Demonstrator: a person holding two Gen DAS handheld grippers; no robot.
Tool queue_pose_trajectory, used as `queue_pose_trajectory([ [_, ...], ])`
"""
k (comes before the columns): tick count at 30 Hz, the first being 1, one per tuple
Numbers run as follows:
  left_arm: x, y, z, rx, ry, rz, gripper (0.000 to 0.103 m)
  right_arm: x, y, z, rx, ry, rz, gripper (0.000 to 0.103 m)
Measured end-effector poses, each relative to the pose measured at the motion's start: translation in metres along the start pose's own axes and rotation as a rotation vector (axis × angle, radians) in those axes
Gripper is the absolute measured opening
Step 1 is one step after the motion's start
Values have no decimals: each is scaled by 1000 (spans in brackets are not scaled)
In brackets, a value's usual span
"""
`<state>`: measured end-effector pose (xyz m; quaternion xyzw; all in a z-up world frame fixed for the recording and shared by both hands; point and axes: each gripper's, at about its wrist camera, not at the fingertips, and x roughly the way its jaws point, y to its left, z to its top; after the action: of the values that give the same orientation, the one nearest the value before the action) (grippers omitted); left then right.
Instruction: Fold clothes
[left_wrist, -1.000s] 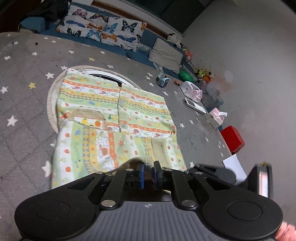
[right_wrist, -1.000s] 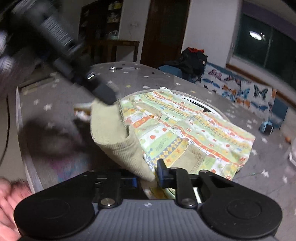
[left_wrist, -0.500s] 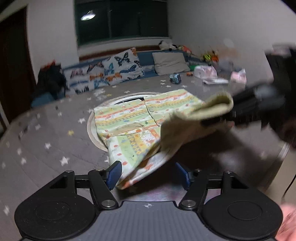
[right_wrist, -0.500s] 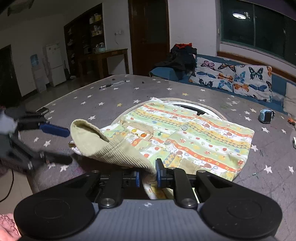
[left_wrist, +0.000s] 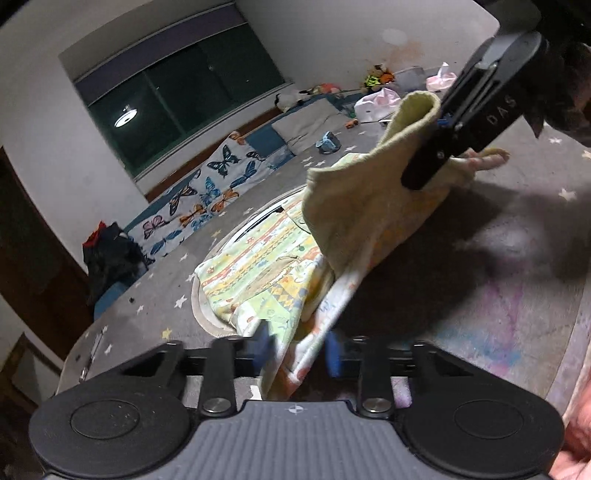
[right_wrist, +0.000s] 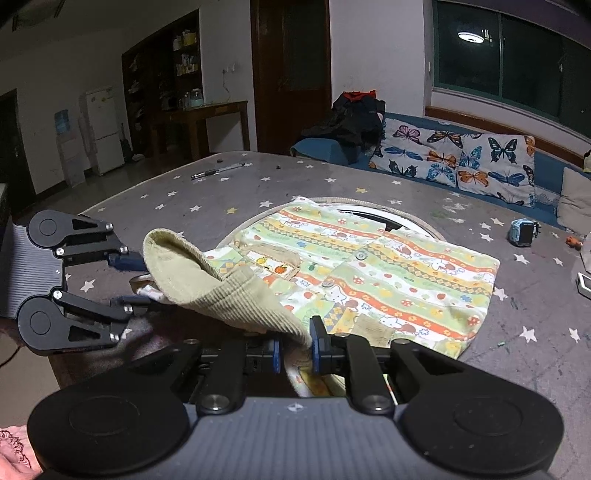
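— Checking grippers first: what did the right gripper (right_wrist: 294, 350) have?

— Its blue pads were pinched onto the ribbed khaki hem of the garment (right_wrist: 388, 273), fabric squeezed between them. That edge was lifted off the table (right_wrist: 184, 195) and curled over into a hollow flap on the near left corner of the garment.

— And the left gripper (right_wrist: 127, 280)?

— Jaws were spread apart in both views. In the right wrist view it sat just left of the lifted flap, one finger above and one below the fabric edge; I couldn't tell if either finger touched it. In the left wrist view a hanging fold of the garment (left_wrist: 295, 280) dropped between its blue pads (left_wrist: 334, 354), but the pads weren't clamped on it.

— Where was the garment overall?

— Mostly flat on the grey star-print table, over a round white inlay ring (right_wrist: 373, 208). Striped print, green, orange, yellow, buttons down the middle. Only the near corner was raised.

— Anything else near the garment?

— A pen (right_wrist: 218, 171) was well beyond it on the far left, and a small blue gadget (right_wrist: 522, 232) off to its right. Butterfly cushions (right_wrist: 454, 155) sat behind the table. A pink sleeve (right_wrist: 13, 454) showed at the bottom left edge.
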<state>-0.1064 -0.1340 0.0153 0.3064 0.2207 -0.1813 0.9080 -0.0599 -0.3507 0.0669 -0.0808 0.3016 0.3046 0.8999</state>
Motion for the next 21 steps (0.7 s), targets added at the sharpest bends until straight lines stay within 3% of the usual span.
queue_pose_trajectory([
  [4,-7,4,-1,-6,-11,-14,7,-11,4,-2,-10,-15,-2,11],
  [11,-47,12,6,-79,-47,-80,6,-44,13,-9,-24,-39,11,10],
  [18,-124,9,11,-123,-42,-228,6,-103,36,-23,-51,-16,64,10],
  [21,-137,10,13,-154,-28,-266,6,-120,45,-27,-72,8,80,10],
])
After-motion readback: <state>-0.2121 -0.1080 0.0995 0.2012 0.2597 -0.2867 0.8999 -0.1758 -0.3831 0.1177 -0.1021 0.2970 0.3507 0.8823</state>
